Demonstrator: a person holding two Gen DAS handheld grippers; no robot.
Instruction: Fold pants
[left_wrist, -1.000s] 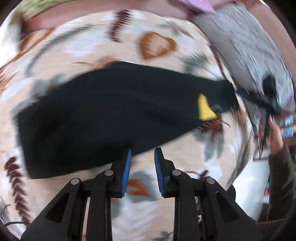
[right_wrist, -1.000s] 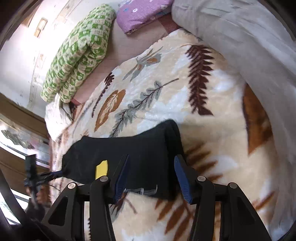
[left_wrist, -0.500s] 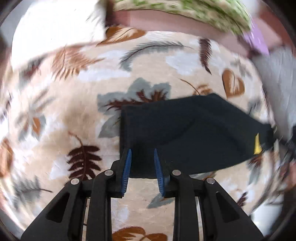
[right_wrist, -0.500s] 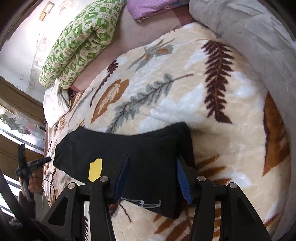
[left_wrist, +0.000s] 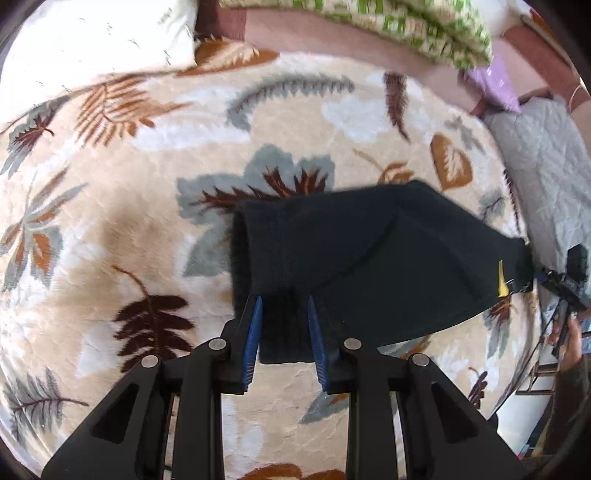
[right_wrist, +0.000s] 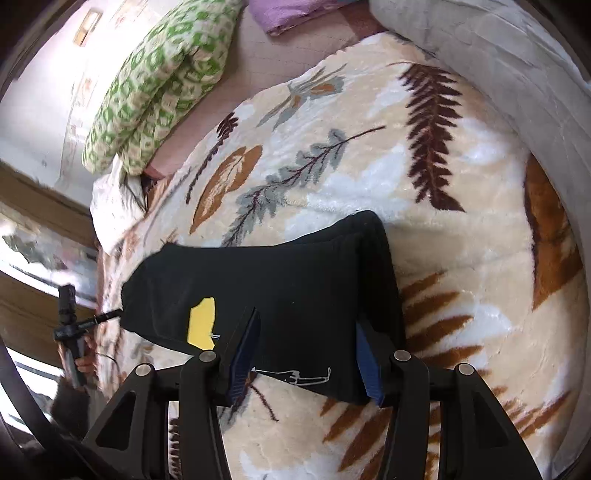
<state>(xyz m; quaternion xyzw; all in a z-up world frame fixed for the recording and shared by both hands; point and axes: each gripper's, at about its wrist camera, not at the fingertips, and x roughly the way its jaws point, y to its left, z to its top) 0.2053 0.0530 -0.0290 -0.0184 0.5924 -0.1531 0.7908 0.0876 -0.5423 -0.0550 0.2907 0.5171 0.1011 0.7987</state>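
Black pants (left_wrist: 354, 266) lie folded on the leaf-print blanket (left_wrist: 110, 229). Left gripper (left_wrist: 284, 314), jaws apart, straddles a corner at 6 o'clock. Right gripper (right_wrist: 306, 332), jaws wide apart, straddles the other end; contact unclear. Only the right view shows white stitching (right_wrist: 295, 376).

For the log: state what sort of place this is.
Most likely a bedroom: the black pants lie on a leaf-patterned blanket spread over a bed, with a rolled green quilt at its far edge.

The green patterned quilt (left_wrist: 406, 26) is cut off by the top edge and smeared by motion blur. Black pants (right_wrist: 280, 295) hide the leaf-print blanket (right_wrist: 369, 147) beneath them, and the small white print (right_wrist: 299, 376) near their hem is too fine to read.
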